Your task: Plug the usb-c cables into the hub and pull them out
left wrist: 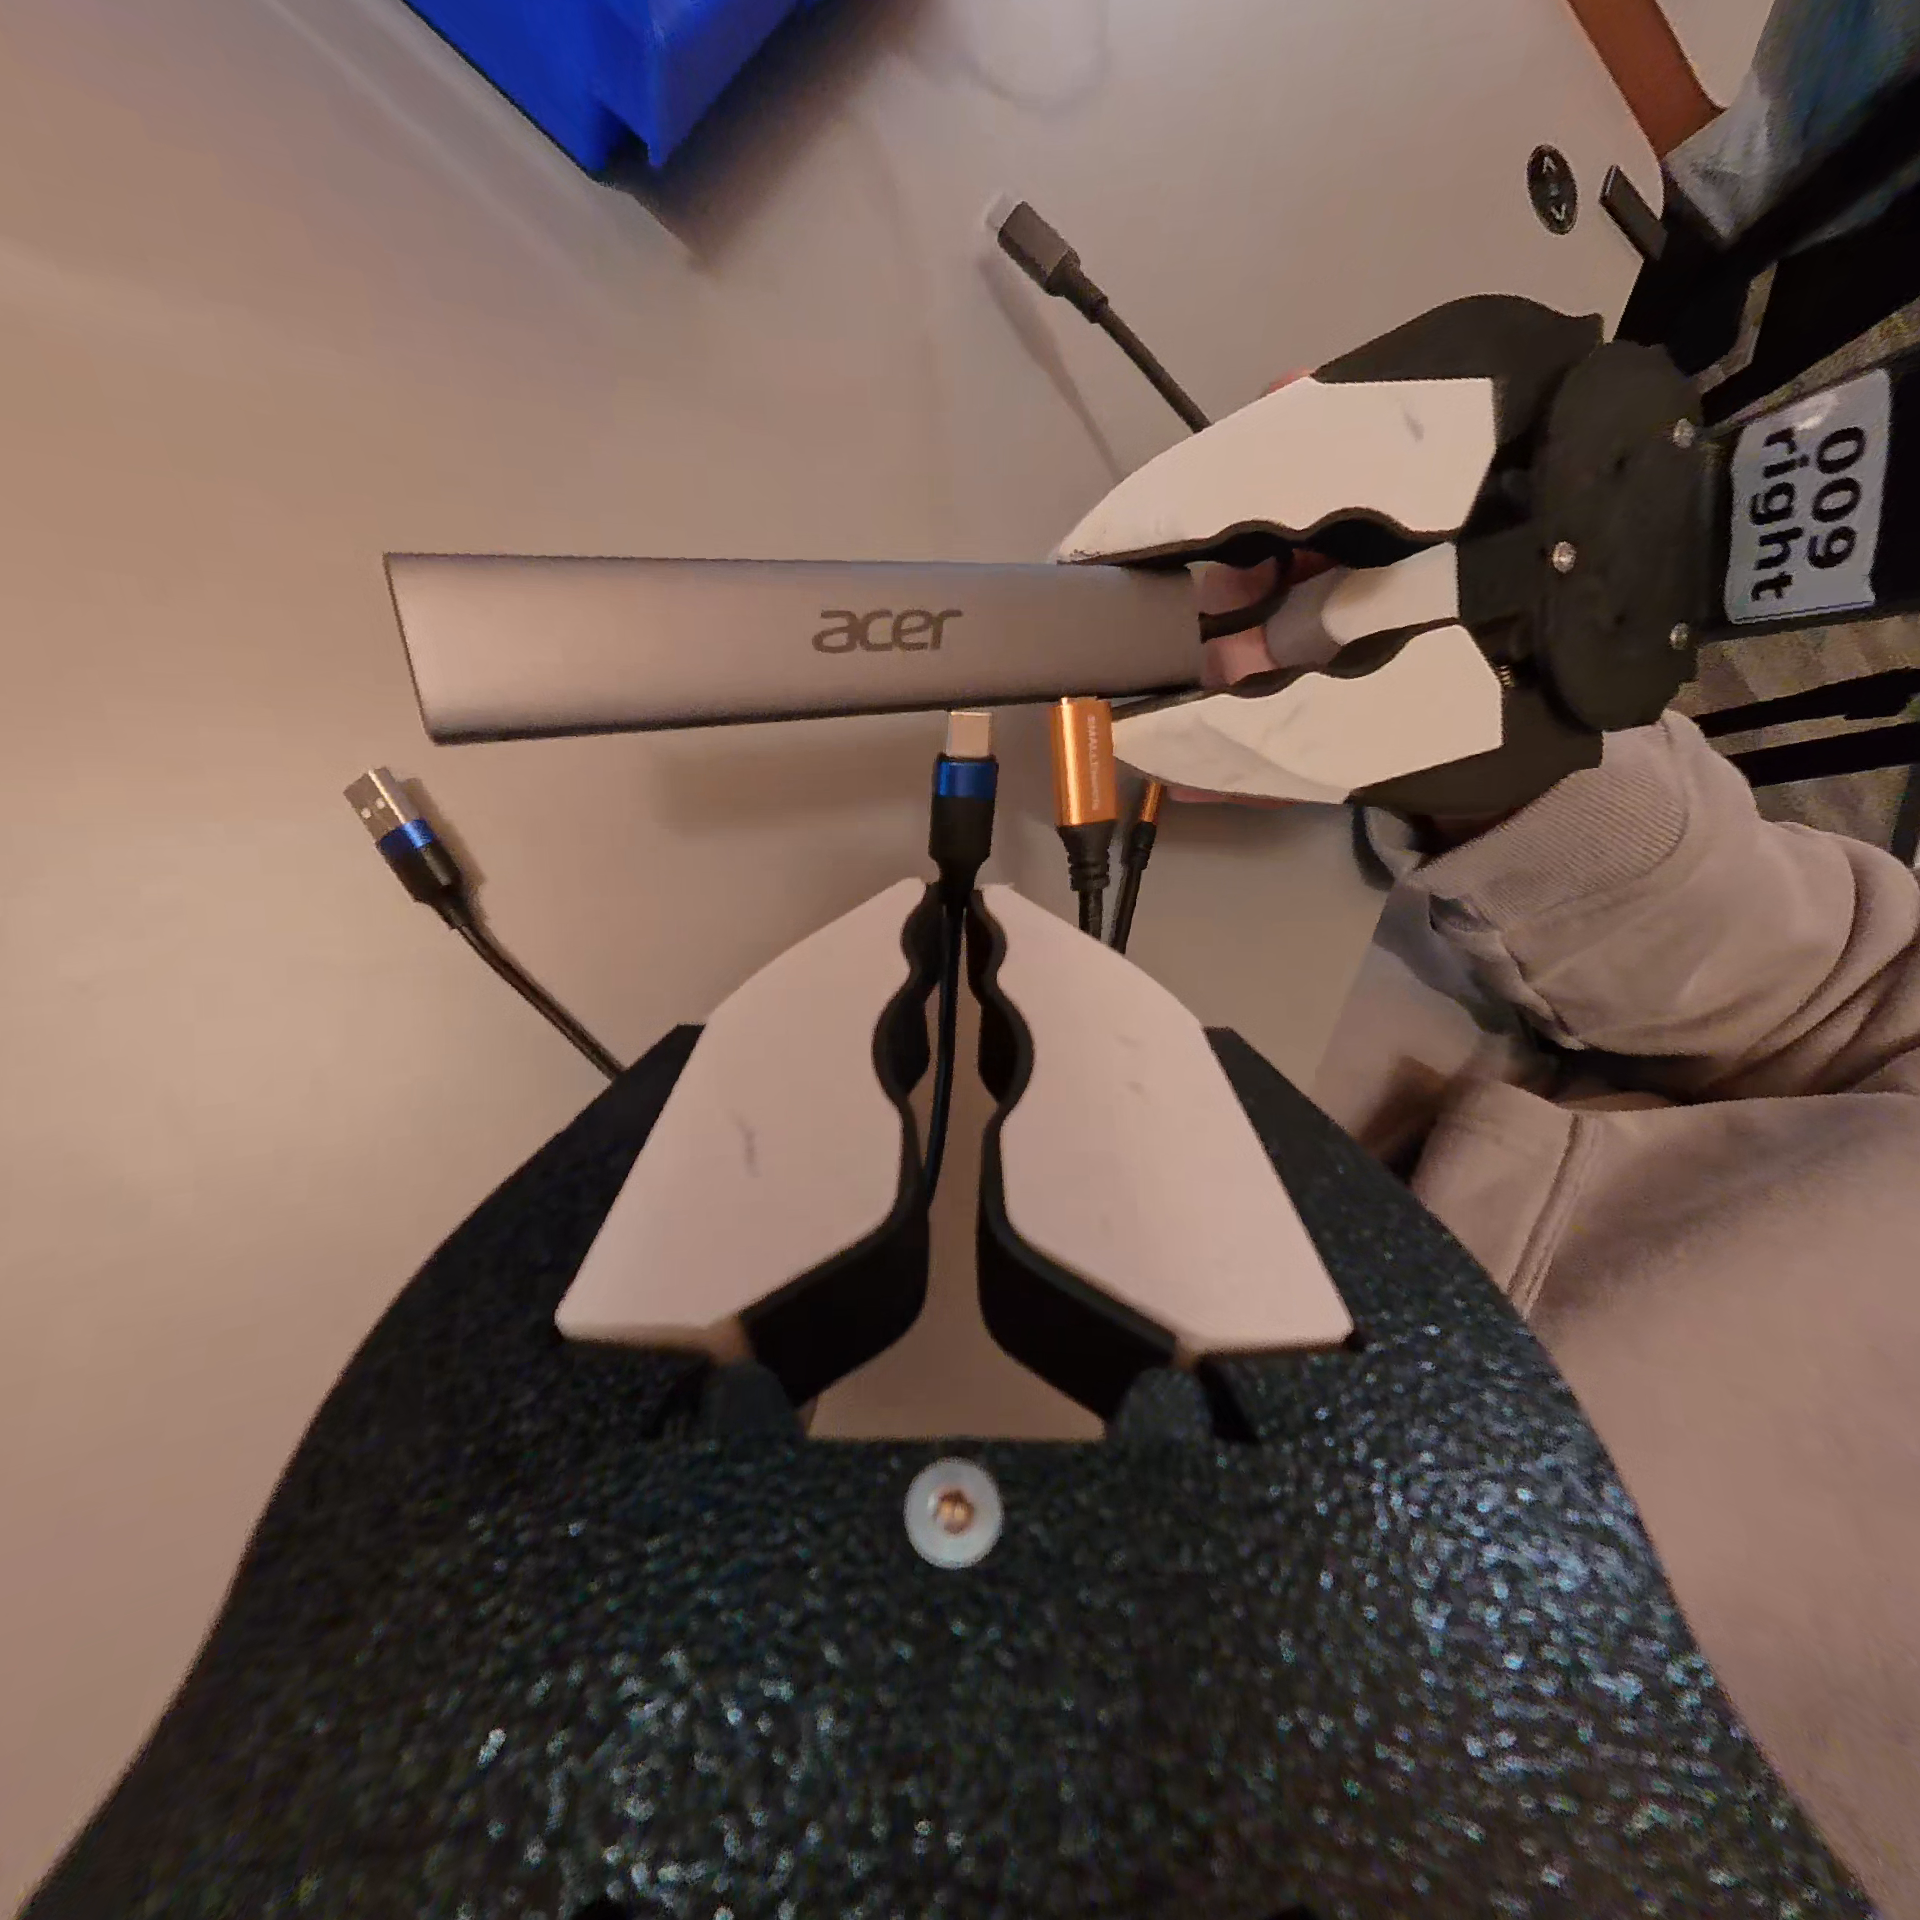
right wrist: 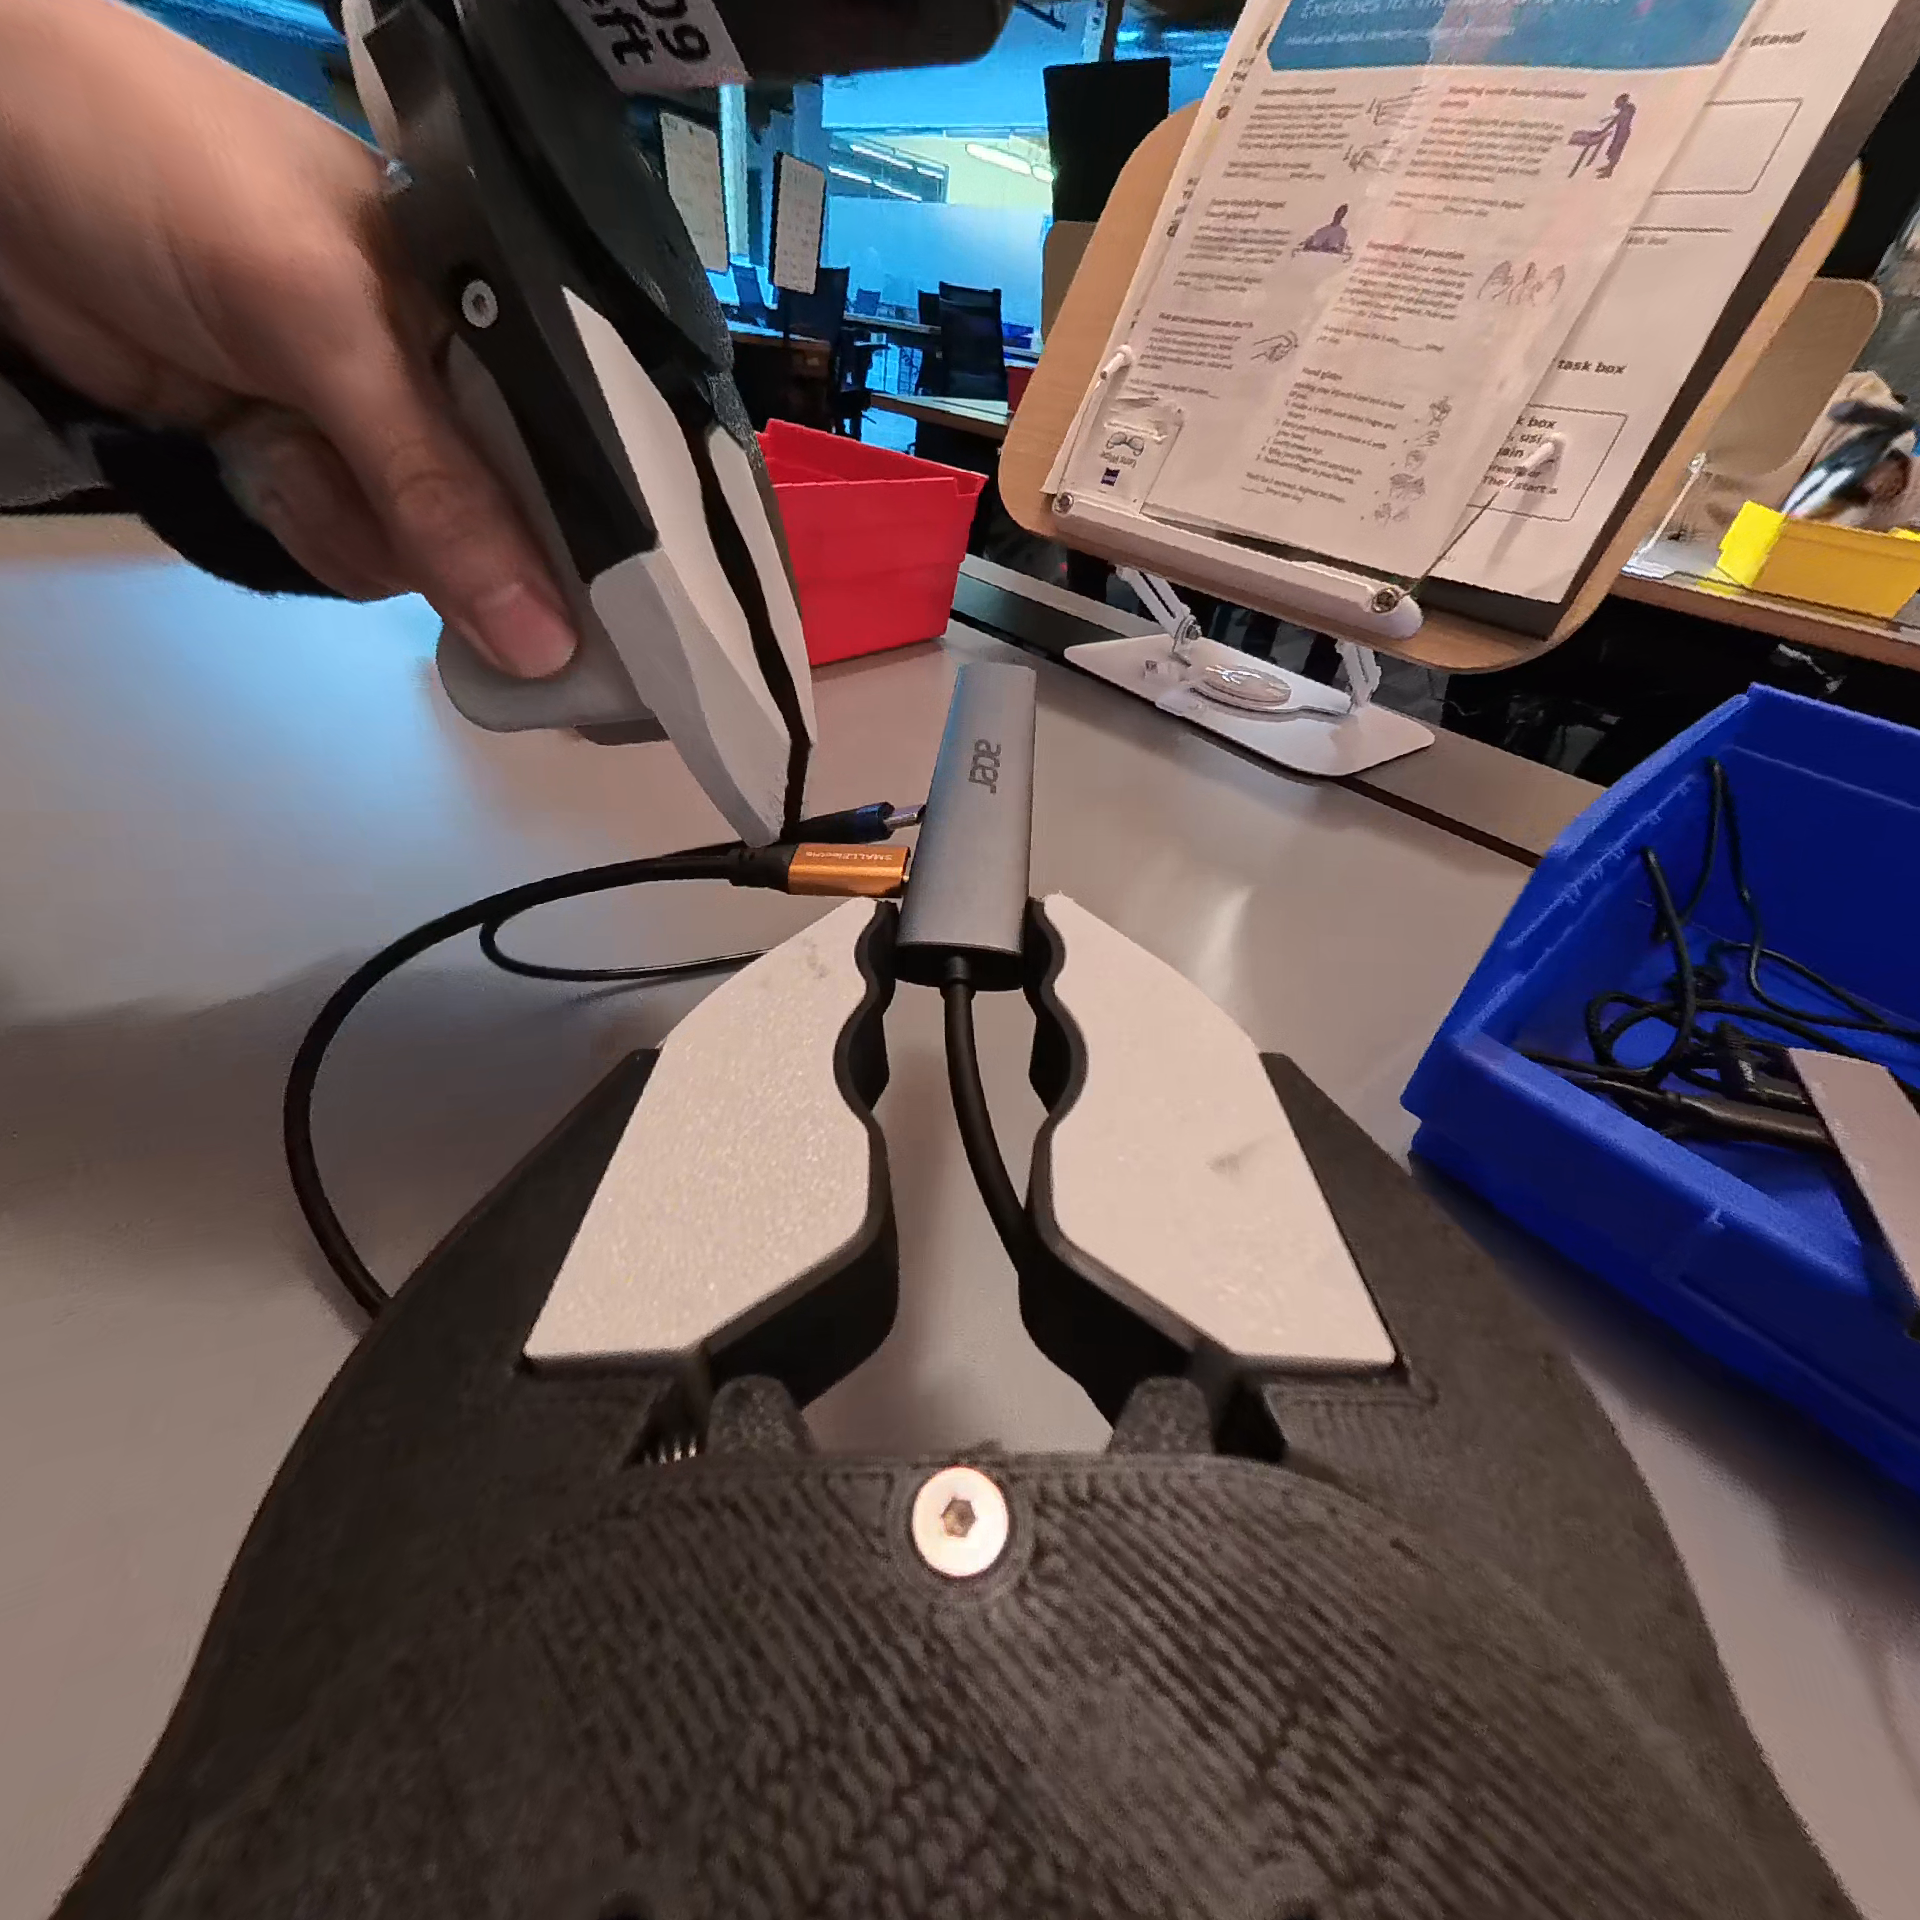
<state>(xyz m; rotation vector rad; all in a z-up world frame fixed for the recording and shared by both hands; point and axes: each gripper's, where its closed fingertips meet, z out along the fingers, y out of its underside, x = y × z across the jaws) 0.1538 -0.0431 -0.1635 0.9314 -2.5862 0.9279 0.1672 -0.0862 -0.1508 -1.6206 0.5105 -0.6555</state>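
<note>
Grey aluminium, the hub (left wrist: 790,634) stretches across the middle of the left wrist view, held at its right end by the right gripper (left wrist: 1164,634), whose white fingers pinch it from both sides; in the right wrist view the same hub (right wrist: 977,821) runs up from the fingertips at centre frame, its own black lead (right wrist: 971,1091) trailing back between the fingers. The left gripper (left wrist: 948,896) is pressed together on the thin black cord of the blue-collared usb-c cable (left wrist: 961,800), whose silver plug tip sits just at the hub's lower edge; whether it is seated in a port cannot be told. Just right of it, the orange-sleeved plug (left wrist: 1086,769) meets the hub's edge, and in the right wrist view this orange plug (right wrist: 847,871) touches the hub's left side. A blue-collared usb-a plug (left wrist: 400,821) lies at the left of the frame on the pale table (left wrist: 260,468), and a dark grey usb-c plug (left wrist: 1039,244) lies above the hub. A blue bin (right wrist: 1621,1091) of cables stands at right, a red bin (right wrist: 883,540) behind, beside a document stand (right wrist: 1299,665)
</note>
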